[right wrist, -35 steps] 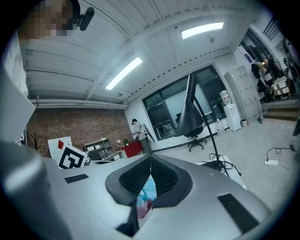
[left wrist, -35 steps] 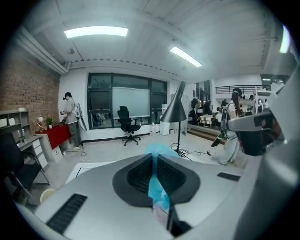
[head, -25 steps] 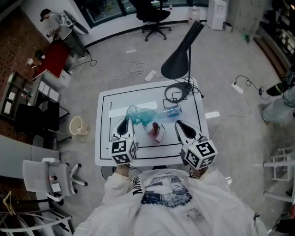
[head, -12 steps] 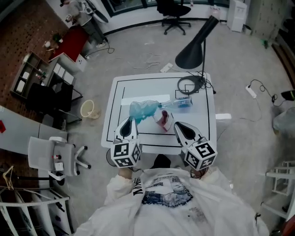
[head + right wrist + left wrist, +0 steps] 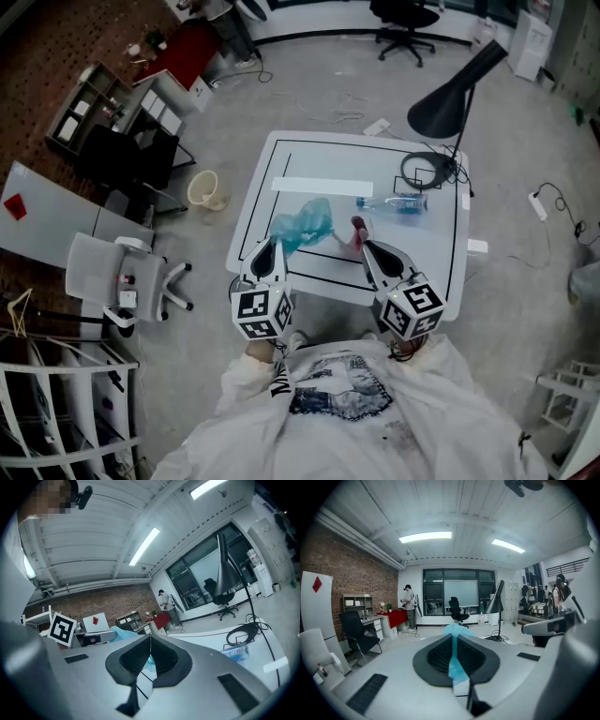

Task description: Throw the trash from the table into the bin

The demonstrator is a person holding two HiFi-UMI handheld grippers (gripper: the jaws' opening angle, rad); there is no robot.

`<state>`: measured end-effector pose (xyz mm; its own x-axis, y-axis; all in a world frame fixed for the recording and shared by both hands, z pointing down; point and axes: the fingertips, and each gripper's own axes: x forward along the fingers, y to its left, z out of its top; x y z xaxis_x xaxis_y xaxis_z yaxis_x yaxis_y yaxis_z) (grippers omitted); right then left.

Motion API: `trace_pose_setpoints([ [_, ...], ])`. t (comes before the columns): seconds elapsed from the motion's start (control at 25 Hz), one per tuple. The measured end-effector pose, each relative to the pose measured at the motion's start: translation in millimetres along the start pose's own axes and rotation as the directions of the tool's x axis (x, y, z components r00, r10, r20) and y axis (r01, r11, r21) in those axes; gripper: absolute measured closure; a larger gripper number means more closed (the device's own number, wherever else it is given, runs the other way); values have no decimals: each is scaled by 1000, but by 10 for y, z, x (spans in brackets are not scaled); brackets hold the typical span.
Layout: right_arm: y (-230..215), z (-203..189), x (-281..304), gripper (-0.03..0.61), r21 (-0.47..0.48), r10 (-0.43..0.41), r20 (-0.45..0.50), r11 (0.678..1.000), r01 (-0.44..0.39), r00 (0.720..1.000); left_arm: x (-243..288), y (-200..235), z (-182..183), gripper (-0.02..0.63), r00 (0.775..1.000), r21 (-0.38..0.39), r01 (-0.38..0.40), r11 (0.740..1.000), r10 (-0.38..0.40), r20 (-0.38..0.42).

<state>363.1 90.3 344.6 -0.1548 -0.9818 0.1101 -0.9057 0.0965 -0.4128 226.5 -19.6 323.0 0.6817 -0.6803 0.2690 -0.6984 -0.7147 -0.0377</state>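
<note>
A crumpled teal plastic bag (image 5: 305,220) lies on the white table (image 5: 251,206), and its near end is pinched in my left gripper (image 5: 273,246). In the left gripper view teal film fills the slit of the shut jaws (image 5: 453,637). A clear plastic bottle (image 5: 398,202) lies on its side further right. A red and white wrapper (image 5: 358,232) lies just beyond the tip of my right gripper (image 5: 367,247). That gripper is shut with nothing in it (image 5: 150,637). A cream bin (image 5: 205,190) stands on the floor to the left of the table.
A black floor lamp (image 5: 455,94) leans over the table's far right corner, beside a coiled cable (image 5: 427,171). A white strip (image 5: 323,187) lies across the table. A grey office chair (image 5: 122,281) and desks stand left of the bin.
Both grippers have drawn back and left toward the table's near left corner. The teal bag came along with the left one, away from the white strip and the bottle. The wrapper stayed put.
</note>
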Motion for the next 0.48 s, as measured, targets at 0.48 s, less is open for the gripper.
trace_pose_setpoints([
  [0.48,474,-165,329,557,-27,-24,-26,999,23,999,-183,609,-109,598,999,-51,10,999,-8,33],
])
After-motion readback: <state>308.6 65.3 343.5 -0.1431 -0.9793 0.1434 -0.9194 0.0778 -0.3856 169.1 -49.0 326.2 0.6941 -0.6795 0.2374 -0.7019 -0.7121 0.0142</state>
